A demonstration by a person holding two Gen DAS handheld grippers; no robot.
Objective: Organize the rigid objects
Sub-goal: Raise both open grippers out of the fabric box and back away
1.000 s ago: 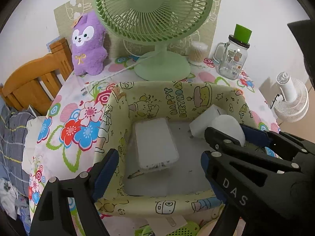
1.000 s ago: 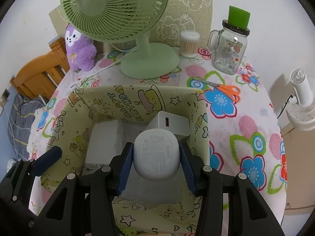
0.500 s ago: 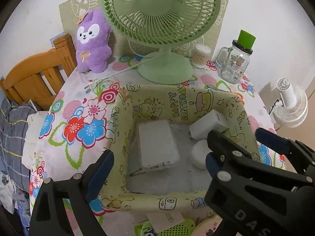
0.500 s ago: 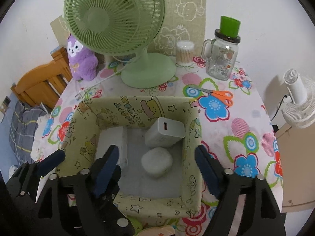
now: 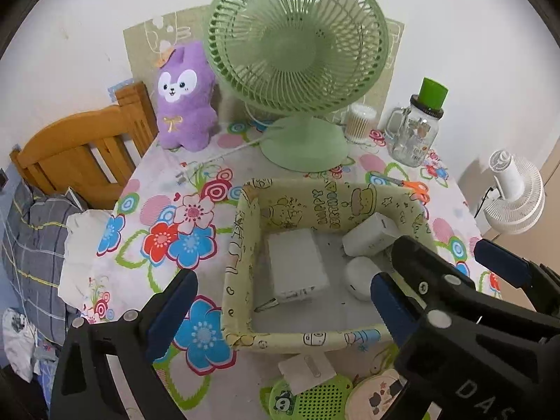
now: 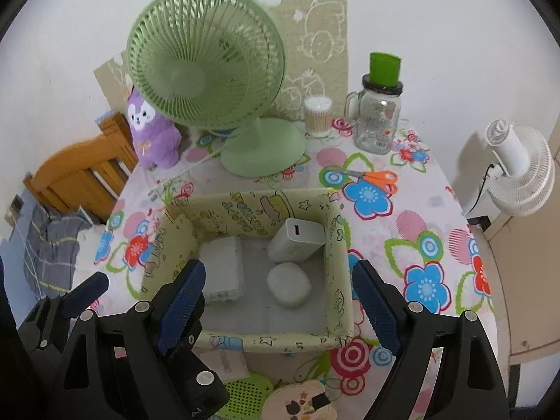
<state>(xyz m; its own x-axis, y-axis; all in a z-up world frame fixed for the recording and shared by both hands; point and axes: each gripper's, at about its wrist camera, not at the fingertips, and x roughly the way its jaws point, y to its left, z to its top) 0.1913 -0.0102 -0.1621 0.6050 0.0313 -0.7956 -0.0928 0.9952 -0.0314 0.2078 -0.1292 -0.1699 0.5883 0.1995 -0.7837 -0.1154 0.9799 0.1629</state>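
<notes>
The right gripper (image 6: pixel 278 309) is hovering above the near side of the storage box (image 6: pixel 334 245), its blue-padded jaws spreading wider with nothing between them; the left gripper (image 5: pixel 280 309) is hanging just beside it, over the box's near-left corner, its jaws also widening and pinching nothing. Directly below and ahead of the right gripper's fingers, the rounded white case (image 6: pixel 288 284) is lying on the box's grey floor, touching neither pad; just beyond it the white charger block (image 6: pixel 295 241) is resting against the far right corner, its port face turned upward; to the left of both, the flat white rectangular box (image 6: pixel 224 267) is lying along the left wall. Nearer than the grippers, at the box's front edge, a white card (image 5: pixel 307 367), a green perforated disc (image 5: pixel 315 400) and a cream patterned item (image 6: pixel 301 400) are lying on the floral tablecloth (image 6: pixel 434 245). Beyond the box, orange-handled scissors (image 6: pixel 376 177) are lying to the right; farther off, a green desk fan (image 6: pixel 206 66) is standing upright, with a purple plush toy (image 6: pixel 152 133) to its left, a cotton-swab tub (image 6: pixel 317 116) and a glass jar with a green cap (image 6: pixel 378 119) to its right. Off the table, a white floor fan (image 6: pixel 521 171) is standing far right and a wooden chair (image 5: pixel 80 154) far left.
</notes>
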